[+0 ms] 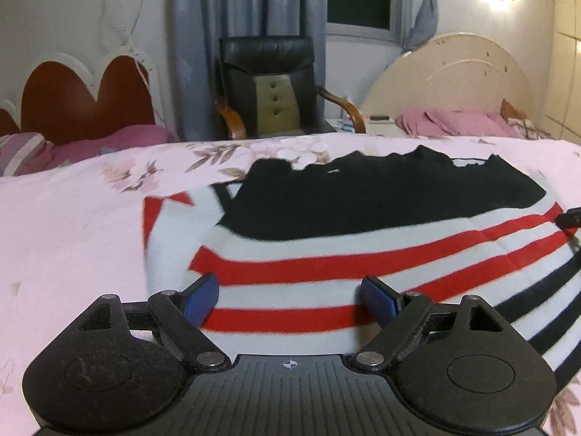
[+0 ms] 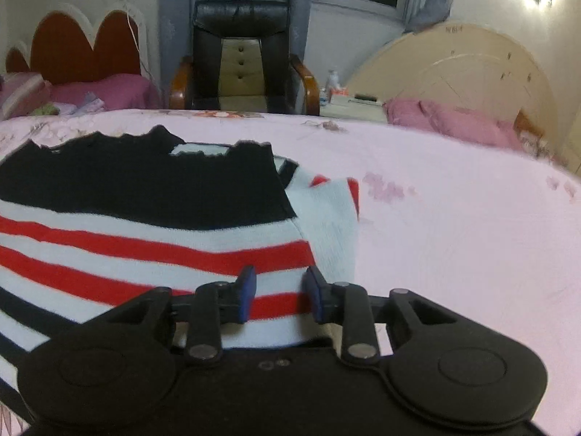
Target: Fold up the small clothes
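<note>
The sweater (image 1: 326, 254) is a soft, matt knit with a fine ribbed texture. The bedsheet (image 2: 454, 236) beneath it is smooth printed cloth. The left claw (image 1: 290, 299) is grainy matt black plastic with bright metal pivot pins and smooth blue pads (image 1: 201, 299). The chair (image 2: 239, 58) is glossy black leather with polished wooden arms.

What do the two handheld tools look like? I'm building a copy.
Both are matte black plastic with rounded lobes, silver pivot pins and blue fingertip pads. The left tool has a ribbed centre plate with a small crosshair mark; the right tool shows two small round marks.
</note>
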Demonstrator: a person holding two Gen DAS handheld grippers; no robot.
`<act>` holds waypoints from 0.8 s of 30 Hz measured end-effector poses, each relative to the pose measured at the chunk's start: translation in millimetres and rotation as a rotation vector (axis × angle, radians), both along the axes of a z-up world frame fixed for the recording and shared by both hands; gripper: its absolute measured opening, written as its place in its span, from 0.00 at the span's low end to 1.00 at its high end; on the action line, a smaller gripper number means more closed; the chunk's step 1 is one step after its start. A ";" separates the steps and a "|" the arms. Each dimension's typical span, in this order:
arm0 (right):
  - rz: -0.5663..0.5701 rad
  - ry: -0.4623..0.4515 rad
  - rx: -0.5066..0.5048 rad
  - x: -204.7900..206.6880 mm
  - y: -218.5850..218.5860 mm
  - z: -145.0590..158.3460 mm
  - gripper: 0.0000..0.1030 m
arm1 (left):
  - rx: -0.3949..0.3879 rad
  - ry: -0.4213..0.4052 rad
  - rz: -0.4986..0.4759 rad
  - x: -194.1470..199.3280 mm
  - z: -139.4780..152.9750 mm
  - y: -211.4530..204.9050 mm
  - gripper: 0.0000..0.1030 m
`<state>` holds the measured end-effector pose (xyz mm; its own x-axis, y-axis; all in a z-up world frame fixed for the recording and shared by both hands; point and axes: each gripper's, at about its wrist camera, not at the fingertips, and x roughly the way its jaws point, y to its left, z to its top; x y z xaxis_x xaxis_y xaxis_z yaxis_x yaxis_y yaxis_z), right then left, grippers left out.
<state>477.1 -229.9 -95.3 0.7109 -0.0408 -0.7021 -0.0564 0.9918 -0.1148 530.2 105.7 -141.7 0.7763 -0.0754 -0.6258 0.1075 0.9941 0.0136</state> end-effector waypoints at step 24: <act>0.107 -0.016 0.011 -43.6 -9.3 27.2 0.53 | 0.138 0.066 0.080 -31.9 26.0 -22.6 0.88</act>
